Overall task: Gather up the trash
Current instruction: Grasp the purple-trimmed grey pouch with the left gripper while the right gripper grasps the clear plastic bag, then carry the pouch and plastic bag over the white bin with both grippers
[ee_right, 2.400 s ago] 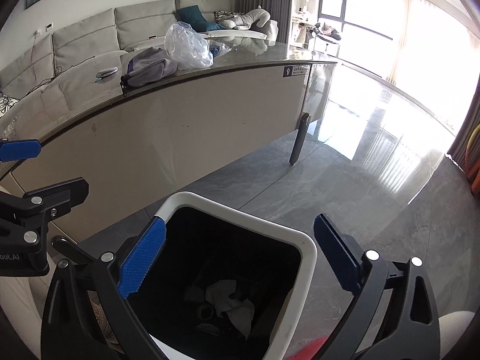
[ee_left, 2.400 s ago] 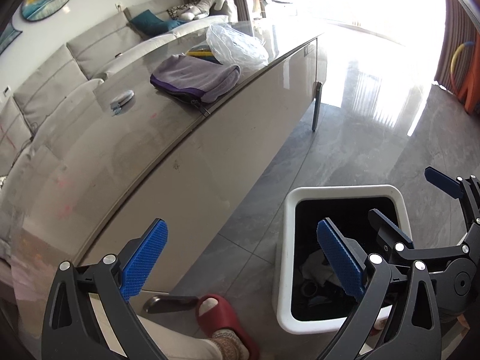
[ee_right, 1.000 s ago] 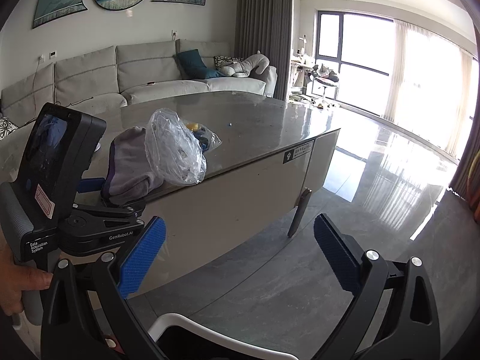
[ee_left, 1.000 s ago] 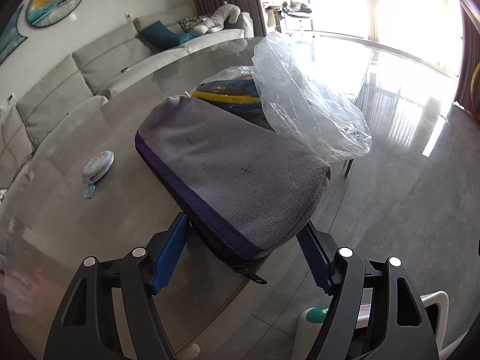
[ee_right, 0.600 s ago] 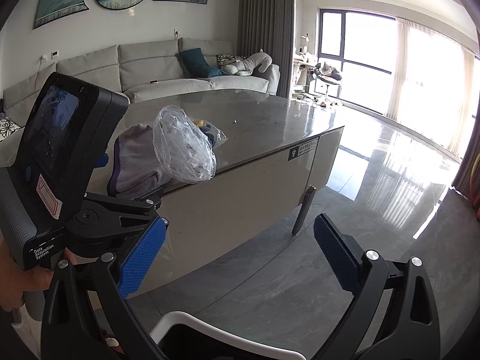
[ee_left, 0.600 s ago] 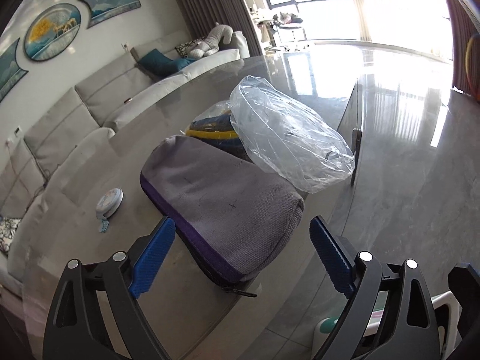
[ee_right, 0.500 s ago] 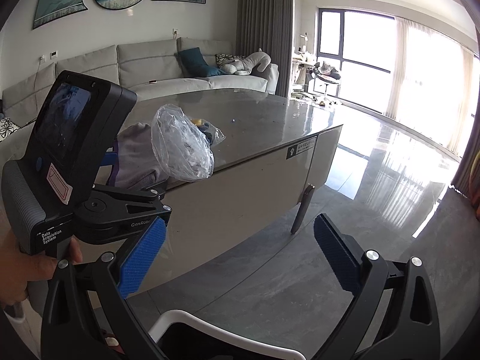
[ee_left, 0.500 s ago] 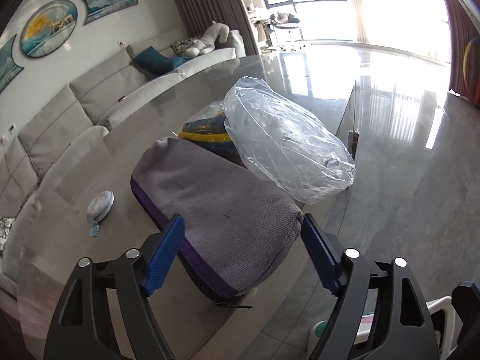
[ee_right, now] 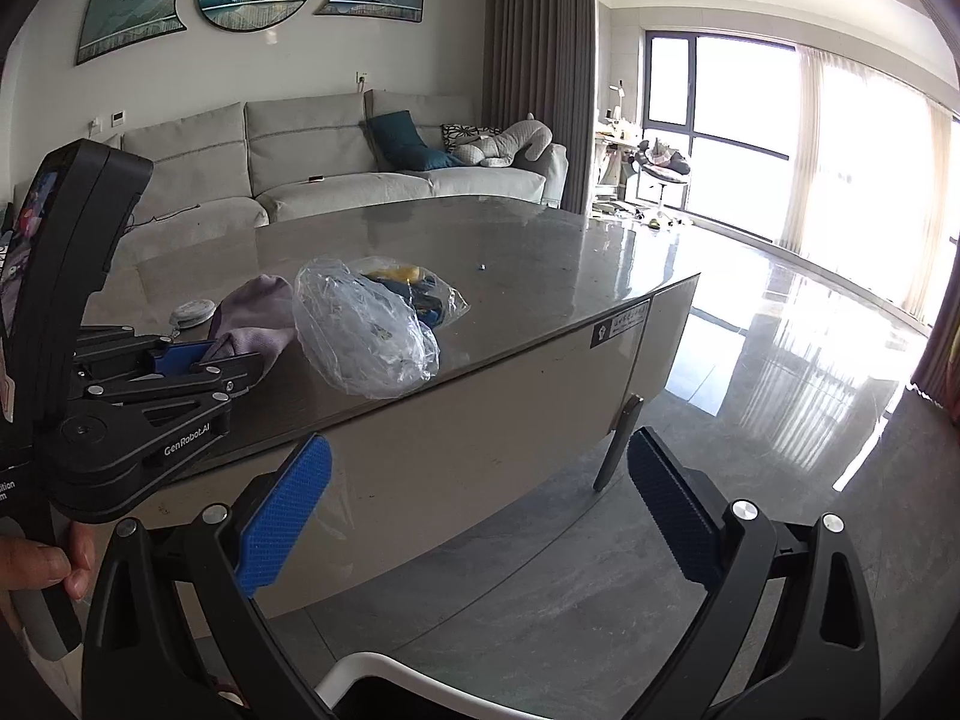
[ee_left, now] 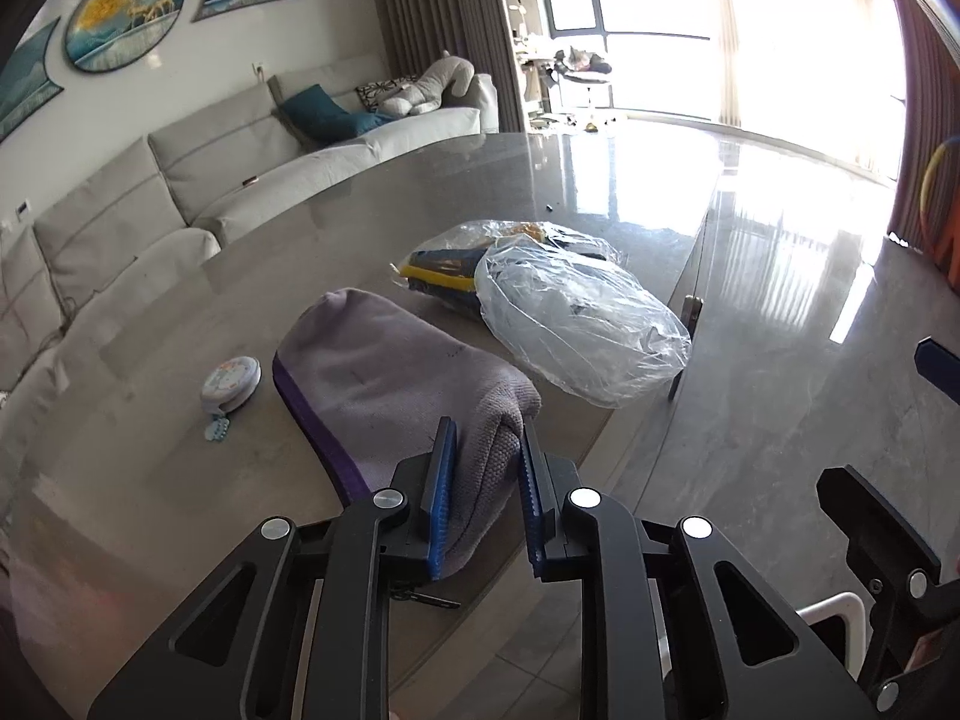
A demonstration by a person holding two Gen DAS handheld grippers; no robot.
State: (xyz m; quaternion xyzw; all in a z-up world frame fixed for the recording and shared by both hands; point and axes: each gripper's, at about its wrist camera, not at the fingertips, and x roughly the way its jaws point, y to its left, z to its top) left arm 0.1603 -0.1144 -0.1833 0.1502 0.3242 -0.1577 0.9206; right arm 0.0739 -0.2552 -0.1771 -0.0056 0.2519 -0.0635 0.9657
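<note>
**Grey fabric pouch pinched at the table's edge**

Grey cloth fills my left view: the left gripper (ee_left: 483, 480) has its blue pads pressed onto the near corner of the grey pouch (ee_left: 384, 372), bunching the fabric between them. The pouch lies on the grey table (ee_left: 150, 480), close to its near edge, with a purple band along its side. Just beyond it, touching or nearly so, sits a crumpled clear plastic bag (ee_left: 582, 330), and behind that a second bag holding yellow and blue items (ee_left: 450, 270). A small round case (ee_left: 231, 381) rests beside the pouch.

My right gripper (ee_right: 474, 510) hangs spread wide and empty, off the table's side, above the white bin rim (ee_right: 384, 669).
</note>
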